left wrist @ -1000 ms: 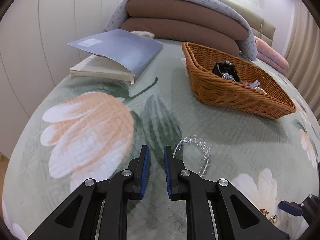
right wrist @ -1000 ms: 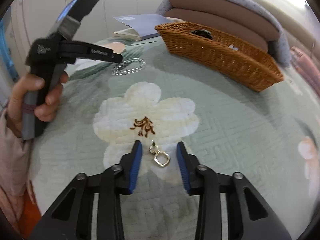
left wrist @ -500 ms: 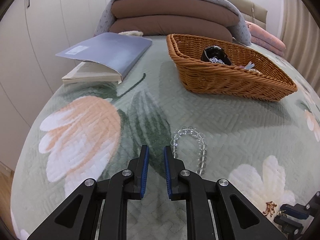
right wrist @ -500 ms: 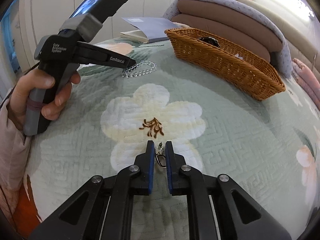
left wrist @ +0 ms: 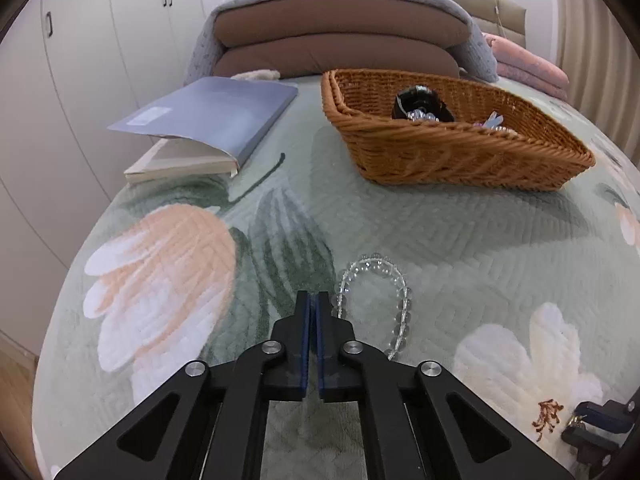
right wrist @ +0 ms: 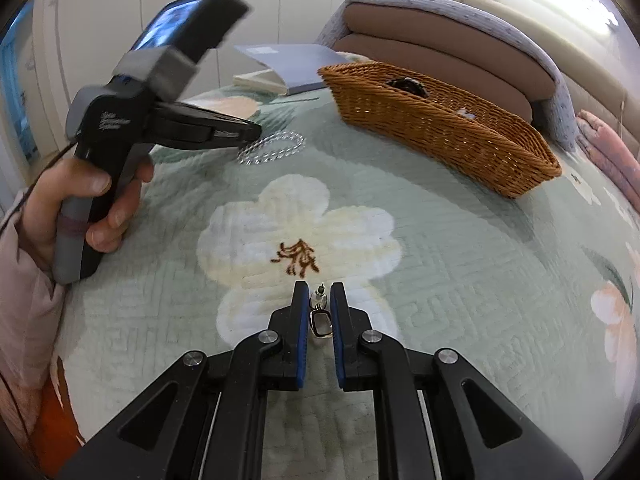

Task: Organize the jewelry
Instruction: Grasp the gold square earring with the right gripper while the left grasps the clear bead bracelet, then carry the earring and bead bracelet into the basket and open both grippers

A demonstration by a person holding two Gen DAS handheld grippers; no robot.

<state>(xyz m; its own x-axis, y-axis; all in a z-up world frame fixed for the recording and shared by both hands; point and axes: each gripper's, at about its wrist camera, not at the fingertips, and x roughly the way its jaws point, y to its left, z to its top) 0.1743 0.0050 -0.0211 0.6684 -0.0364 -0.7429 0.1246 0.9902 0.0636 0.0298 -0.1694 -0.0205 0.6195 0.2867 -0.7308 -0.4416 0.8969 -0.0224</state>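
A clear bead bracelet (left wrist: 376,300) lies on the green floral bedspread, just right of my left gripper (left wrist: 313,300), which is shut and empty above the cover. The bracelet also shows in the right wrist view (right wrist: 272,148), beside the left gripper's tip (right wrist: 252,134). My right gripper (right wrist: 319,300) is shut on a small gold earring (right wrist: 320,318) with a square ring, low over the white flower print. A wicker basket (left wrist: 452,152) holding a black item and small jewelry stands further back; it also shows in the right wrist view (right wrist: 440,120).
A grey-blue book (left wrist: 208,120) lies open on another book at the back left. Brown pillows under a grey blanket (left wrist: 340,40) sit behind the basket. White wardrobe doors (left wrist: 80,80) stand to the left. Pink folded towels (left wrist: 528,68) lie at the back right.
My right gripper closed on the earring and stays shut on it. My left gripper closed its jaws fully and shifted slightly beside the bracelet.
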